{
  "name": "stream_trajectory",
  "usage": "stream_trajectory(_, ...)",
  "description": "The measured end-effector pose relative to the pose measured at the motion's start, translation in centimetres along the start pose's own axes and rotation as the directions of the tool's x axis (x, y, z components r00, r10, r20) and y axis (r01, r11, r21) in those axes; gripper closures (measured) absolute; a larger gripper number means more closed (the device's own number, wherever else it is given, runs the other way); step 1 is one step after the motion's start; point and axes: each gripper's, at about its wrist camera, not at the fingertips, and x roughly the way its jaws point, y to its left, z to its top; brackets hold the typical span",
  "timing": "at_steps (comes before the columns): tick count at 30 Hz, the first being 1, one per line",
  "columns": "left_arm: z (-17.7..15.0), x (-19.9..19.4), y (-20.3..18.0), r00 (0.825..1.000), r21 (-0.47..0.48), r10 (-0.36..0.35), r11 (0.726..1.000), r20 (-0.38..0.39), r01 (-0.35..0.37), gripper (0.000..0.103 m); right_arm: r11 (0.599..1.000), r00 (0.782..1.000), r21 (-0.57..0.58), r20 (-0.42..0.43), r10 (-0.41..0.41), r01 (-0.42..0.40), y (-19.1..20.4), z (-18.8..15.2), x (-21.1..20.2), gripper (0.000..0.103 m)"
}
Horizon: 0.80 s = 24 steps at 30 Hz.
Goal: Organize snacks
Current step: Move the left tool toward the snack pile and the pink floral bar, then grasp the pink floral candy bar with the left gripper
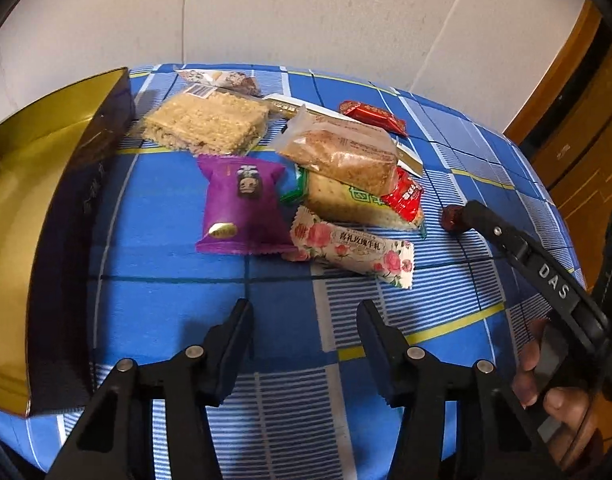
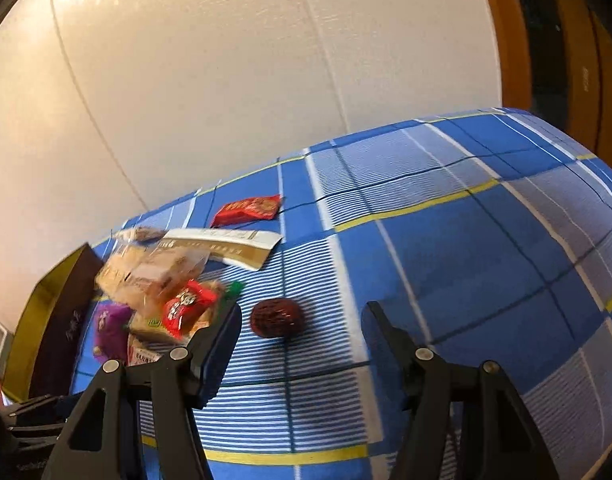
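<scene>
A heap of wrapped snacks lies on the blue checked cloth [image 1: 166, 248]: a purple packet [image 1: 242, 208], a floral nougat bar [image 1: 354, 250], a clear bread pack [image 1: 342, 148] on a green cracker pack [image 1: 346, 204], and a rice crisp block [image 1: 206, 122]. My left gripper [image 1: 304, 310] stands open just short of the purple packet, nothing between its fingers. A dark red dried date [image 2: 277, 317] lies alone, just ahead of my right gripper [image 2: 302, 312] and nearer its left finger; the pads do not touch it. The right gripper's finger [image 1: 506, 236] reaches the date [image 1: 452, 218].
An open box with a gold inside and dark outer wall [image 1: 66, 240] stands left of the heap, also seen as a box [image 2: 62, 312] at far left. A red packet [image 2: 248, 210] and a white-gold sachet [image 2: 226, 244] lie behind. A white wall backs the table; a wooden door frame [image 2: 510, 40] is at right.
</scene>
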Motion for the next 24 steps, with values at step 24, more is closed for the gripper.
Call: stream_trajectory(24, 1.8, 1.0, -0.7, 0.996, -0.179, -0.059, 0.983, -0.063, 0.047, 0.067, 0.999, 0.998, -0.02, -0.045, -0.046, 0.046, -1.3, -0.6, 0.6, 0.072)
